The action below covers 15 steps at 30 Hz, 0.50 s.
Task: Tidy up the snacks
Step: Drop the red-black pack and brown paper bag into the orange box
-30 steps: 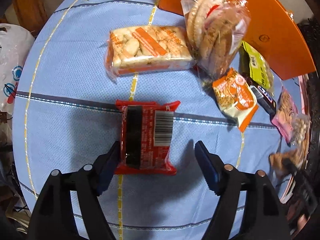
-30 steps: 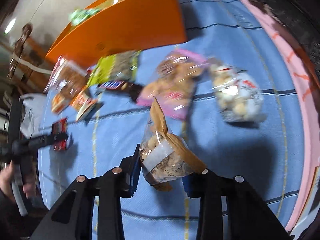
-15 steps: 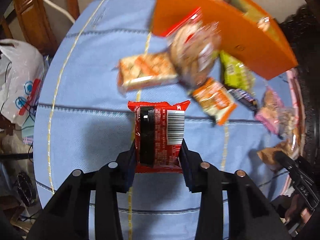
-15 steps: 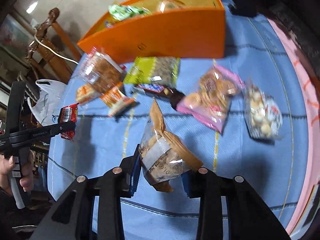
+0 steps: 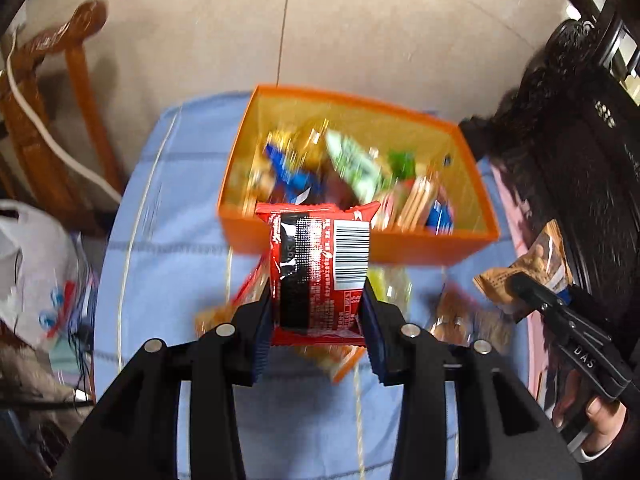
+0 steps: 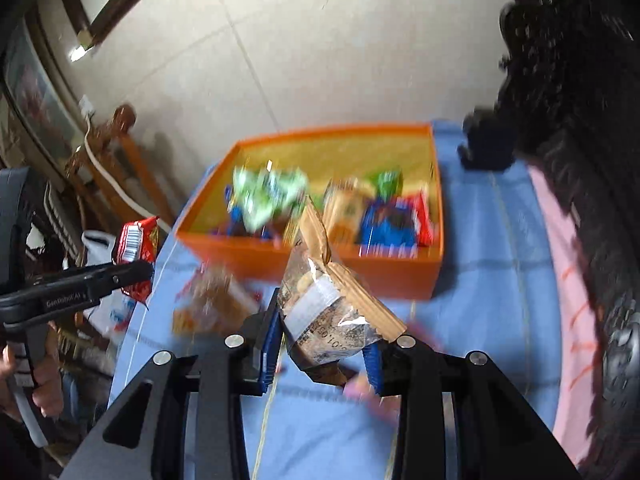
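A person holds two sets of tongs above a blue-clothed tabletop. The left tongs pinch a red snack packet in the air, just short of an orange box full of snacks. The right tongs pinch a clear bag with a brown paper top, also lifted before the box. Blurred packets lie on the cloth below.
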Each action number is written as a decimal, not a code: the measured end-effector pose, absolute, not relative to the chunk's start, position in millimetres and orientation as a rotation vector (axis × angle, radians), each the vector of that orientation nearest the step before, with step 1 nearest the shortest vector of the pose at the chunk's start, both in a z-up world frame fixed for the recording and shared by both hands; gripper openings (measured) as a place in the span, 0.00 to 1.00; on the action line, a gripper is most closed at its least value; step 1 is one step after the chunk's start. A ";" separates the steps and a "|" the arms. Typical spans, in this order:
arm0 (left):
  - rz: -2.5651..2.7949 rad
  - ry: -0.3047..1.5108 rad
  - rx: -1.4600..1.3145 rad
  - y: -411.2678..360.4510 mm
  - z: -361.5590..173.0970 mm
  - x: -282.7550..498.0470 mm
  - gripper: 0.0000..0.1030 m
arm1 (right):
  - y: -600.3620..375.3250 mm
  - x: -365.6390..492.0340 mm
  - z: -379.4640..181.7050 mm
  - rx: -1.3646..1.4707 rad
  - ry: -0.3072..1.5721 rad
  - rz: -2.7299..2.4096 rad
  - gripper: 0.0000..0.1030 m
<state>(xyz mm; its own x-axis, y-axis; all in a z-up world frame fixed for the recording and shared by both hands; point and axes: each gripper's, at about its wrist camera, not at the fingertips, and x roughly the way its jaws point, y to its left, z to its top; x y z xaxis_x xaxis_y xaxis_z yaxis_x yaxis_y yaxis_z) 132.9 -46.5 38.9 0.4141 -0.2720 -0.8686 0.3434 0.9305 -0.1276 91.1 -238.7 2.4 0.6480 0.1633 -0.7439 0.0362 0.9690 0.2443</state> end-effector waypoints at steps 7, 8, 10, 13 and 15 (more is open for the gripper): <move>-0.425 1.026 0.107 -102.2 53.2 204.2 0.37 | -257.3 164.9 14.0 0.311 0.805 0.033 0.34; -0.435 1.023 0.108 -110.4 54.1 213.0 0.37 | -256.2 175.7 12.9 0.310 0.805 0.025 0.34; -0.450 1.028 0.107 -127.4 54.0 231.4 0.38 | -257.8 197.2 10.2 0.316 0.801 0.006 0.36; -0.447 1.014 0.087 -146.0 44.4 254.5 0.65 | -260.1 213.6 5.3 0.335 0.803 -0.035 0.70; -0.311 0.980 0.121 -145.5 39.1 259.2 0.96 | -266.2 208.9 5.0 0.357 0.763 -0.076 0.76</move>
